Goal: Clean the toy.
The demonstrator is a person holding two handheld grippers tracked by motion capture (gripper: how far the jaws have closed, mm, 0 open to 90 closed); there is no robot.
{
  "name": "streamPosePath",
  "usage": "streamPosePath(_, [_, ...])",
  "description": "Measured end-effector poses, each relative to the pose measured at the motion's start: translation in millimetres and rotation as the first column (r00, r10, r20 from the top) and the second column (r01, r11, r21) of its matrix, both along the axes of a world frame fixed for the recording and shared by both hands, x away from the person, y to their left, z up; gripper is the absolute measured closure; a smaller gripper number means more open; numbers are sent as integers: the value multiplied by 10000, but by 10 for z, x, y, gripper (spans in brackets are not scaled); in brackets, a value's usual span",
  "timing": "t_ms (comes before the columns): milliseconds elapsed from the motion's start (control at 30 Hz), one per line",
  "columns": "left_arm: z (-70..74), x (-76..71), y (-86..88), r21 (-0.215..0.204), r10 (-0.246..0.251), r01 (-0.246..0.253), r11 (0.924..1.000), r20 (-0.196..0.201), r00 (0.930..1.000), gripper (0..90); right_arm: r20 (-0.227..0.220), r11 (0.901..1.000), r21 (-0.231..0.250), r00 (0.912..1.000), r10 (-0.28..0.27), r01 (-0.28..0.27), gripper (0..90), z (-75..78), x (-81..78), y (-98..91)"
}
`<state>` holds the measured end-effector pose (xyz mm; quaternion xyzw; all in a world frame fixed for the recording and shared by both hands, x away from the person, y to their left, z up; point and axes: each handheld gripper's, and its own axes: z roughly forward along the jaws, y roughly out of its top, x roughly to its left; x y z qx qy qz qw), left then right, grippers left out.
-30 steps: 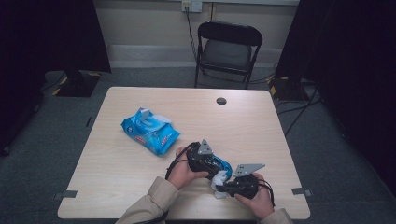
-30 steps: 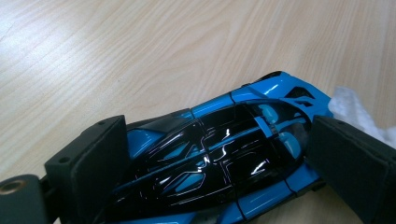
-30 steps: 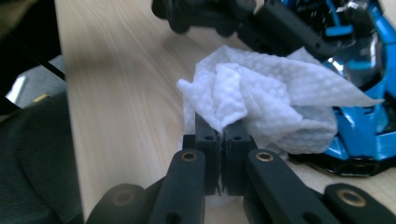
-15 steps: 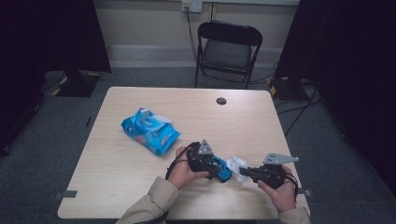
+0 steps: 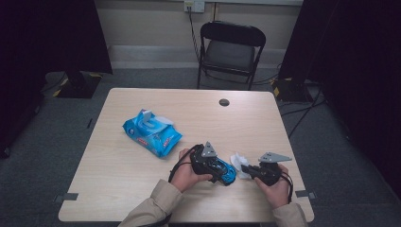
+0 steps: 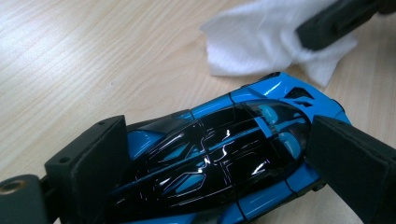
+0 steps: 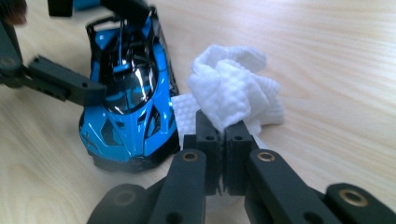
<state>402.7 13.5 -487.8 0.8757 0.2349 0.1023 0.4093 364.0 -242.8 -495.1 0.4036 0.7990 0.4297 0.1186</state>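
A blue and black toy car [image 5: 226, 173] lies on the table [image 5: 118, 189] near its front edge. My left gripper [image 5: 218, 169] is shut on the car, one pad on each side of its body [image 6: 224, 158]. Just right of the car's nose, my right gripper [image 5: 246, 168] is shut on a crumpled white wipe [image 5: 238, 159]. In the right gripper view the closed jaws [image 7: 224, 133] pinch the wipe [image 7: 233, 88] beside the car [image 7: 126, 102]. In the left gripper view the wipe [image 6: 261, 42] lies beyond the car's front, apart from it.
A blue pack of wipes [image 5: 152, 132] with its flap up lies at the table's left middle. A small black round cap [image 5: 224, 102] sits near the far edge. A folding chair [image 5: 229, 47] stands behind the table.
My right gripper has carried the wipe off the car's front, to the right and a little farther from the near edge. The left gripper and the car have kept still.
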Motion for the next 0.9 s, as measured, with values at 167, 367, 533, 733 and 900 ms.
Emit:
streamPosePath(167, [-2,-2,5,-15,-6,6,10000,14,10000,55,-134,9988,-372,9995,299,-304,875,-64,9,89])
streamPosePath(367, [0,0,3,0,-14,14,10000,11,10000,54,-331,9978,-297,9978,576,-586,876,-62,3,91])
streamPosePath(533, [0,0,2,4,-12,12,10000,5,10000,55,-456,9972,-185,9964,714,-723,876,-63,-17,84])
streamPosePath(733, [0,1,1,5,6,-6,10000,2,10000,55,-651,9946,-67,9926,1029,-1035,877,-58,-56,65])
streamPosePath(900, [4,5,3,75,-30,30,10000,16,10000,54,-738,9933,-2,9906,1154,-1158,878,-56,-82,55])
